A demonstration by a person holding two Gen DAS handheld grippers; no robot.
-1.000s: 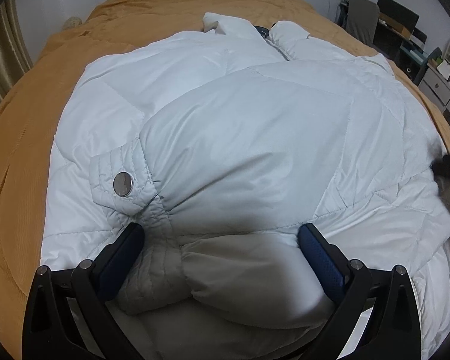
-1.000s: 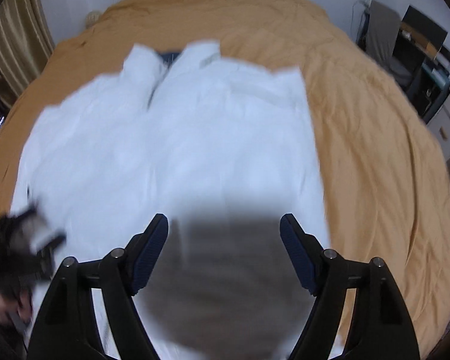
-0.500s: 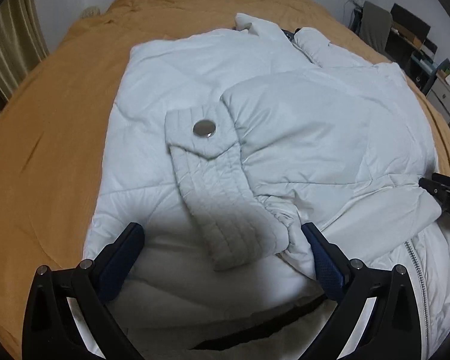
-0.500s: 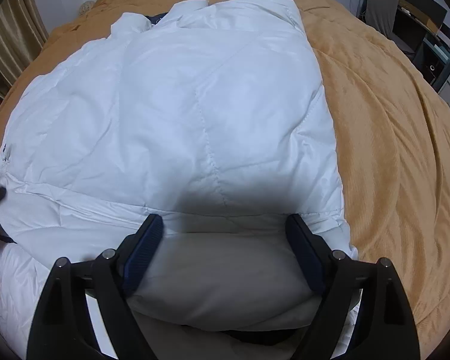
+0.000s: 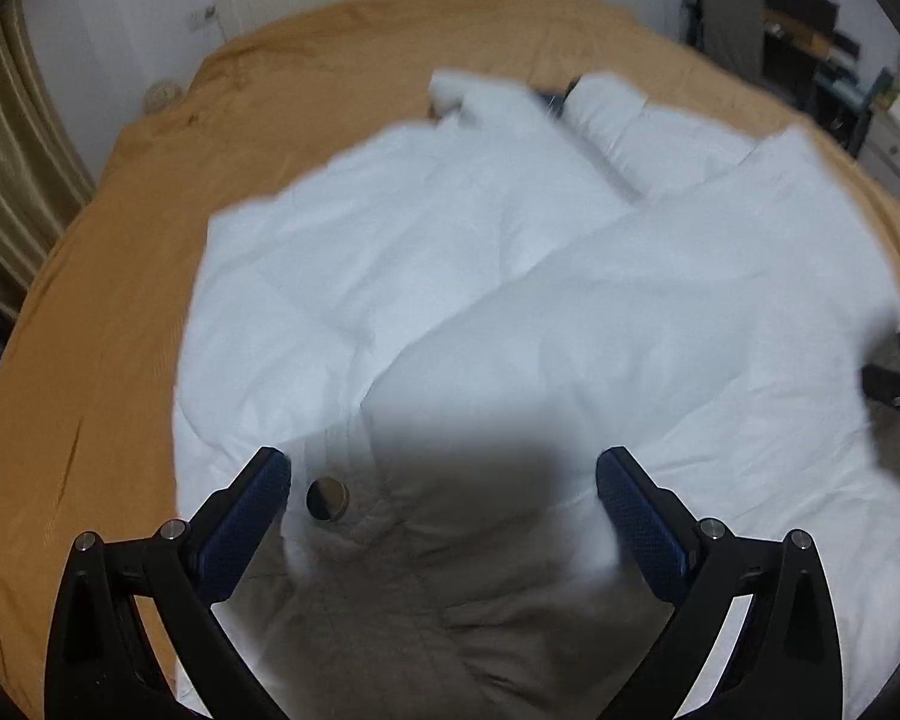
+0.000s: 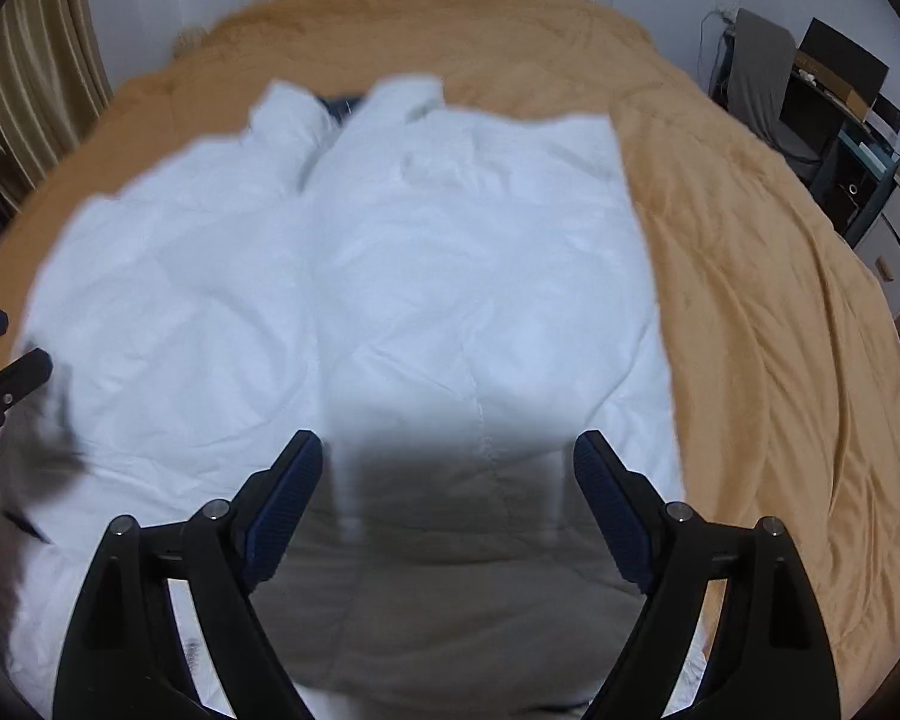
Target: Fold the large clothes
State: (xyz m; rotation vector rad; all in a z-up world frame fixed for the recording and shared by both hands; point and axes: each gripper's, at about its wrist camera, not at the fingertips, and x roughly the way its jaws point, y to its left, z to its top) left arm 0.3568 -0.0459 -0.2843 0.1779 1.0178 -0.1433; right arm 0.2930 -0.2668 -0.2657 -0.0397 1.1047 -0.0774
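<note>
No writing is legible. A puffy white quilted jacket (image 5: 510, 300), blurred, collar far, lies spread on the mustard-coloured bedspread (image 6: 780, 300); a round metal snap (image 5: 328, 498) marks its cuff. Left gripper (image 5: 444, 480) and right gripper (image 6: 448, 468) stand apart, the right just widened, over shadowed fabric.

Dim indoor light; motion blur across both views (fisheye bending edges); dark shadow between tongs.
</note>
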